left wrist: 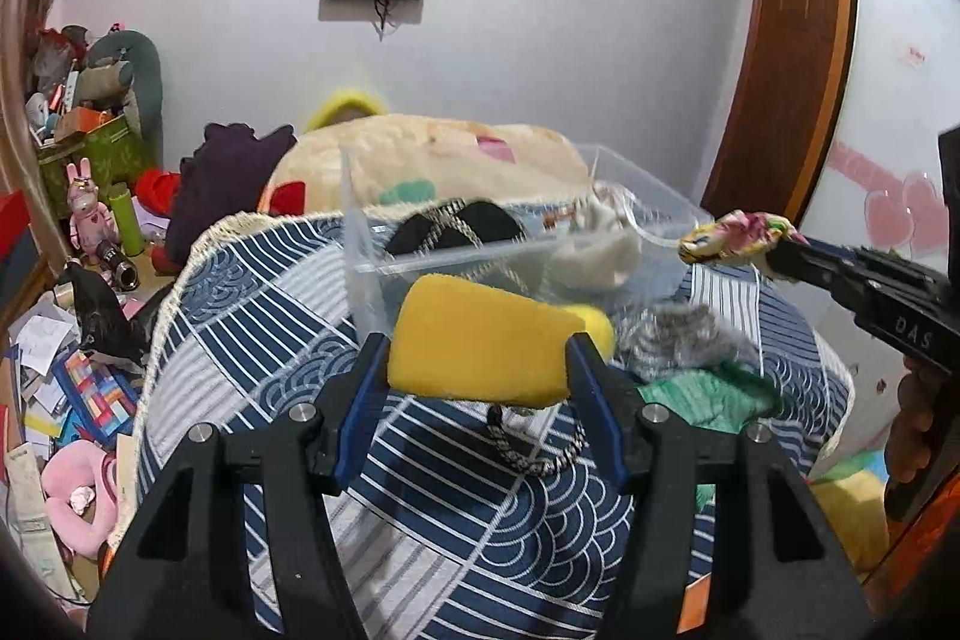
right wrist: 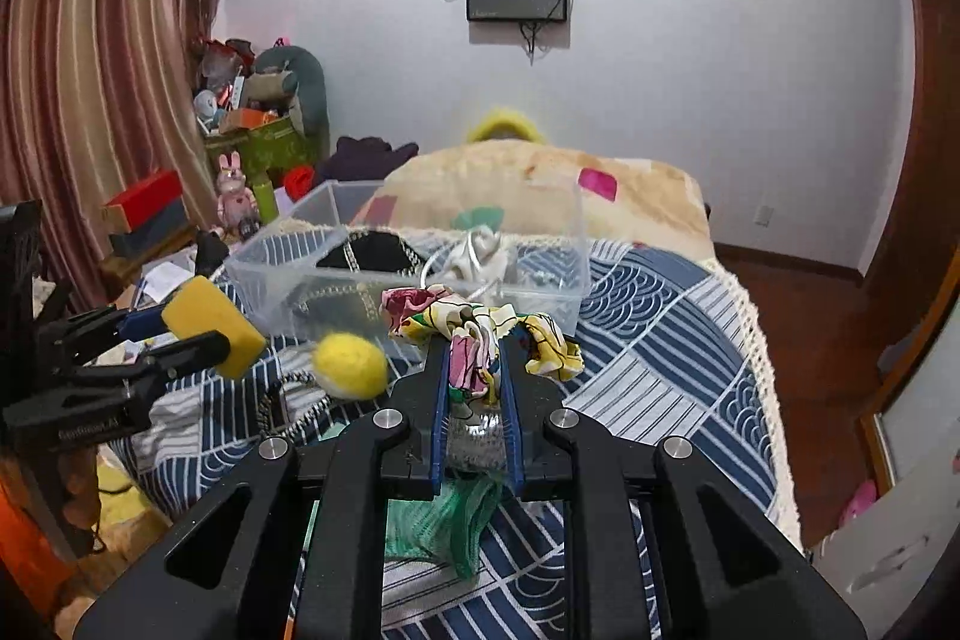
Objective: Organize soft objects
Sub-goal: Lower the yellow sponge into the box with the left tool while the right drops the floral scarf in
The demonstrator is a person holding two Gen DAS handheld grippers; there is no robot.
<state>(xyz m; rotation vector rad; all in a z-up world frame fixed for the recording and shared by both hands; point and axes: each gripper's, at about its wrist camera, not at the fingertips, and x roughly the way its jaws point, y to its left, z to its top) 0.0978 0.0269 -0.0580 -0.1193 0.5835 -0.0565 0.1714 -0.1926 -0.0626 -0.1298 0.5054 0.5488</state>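
My left gripper is shut on a yellow sponge and holds it above the bed, just short of a clear plastic bin; it also shows in the right wrist view. My right gripper is shut on a floral cloth and holds it near the bin's front wall; in the left wrist view the cloth hangs at the bin's right corner. The bin holds a black item and a white cloth. A yellow fuzzy ball, a silver scrubber and a green net lie on the bed.
The bed has a blue patterned cover and a beige blanket behind the bin. A braided cord lies on the cover. Cluttered boxes and toys fill the floor to the left. A wooden door stands on the right.
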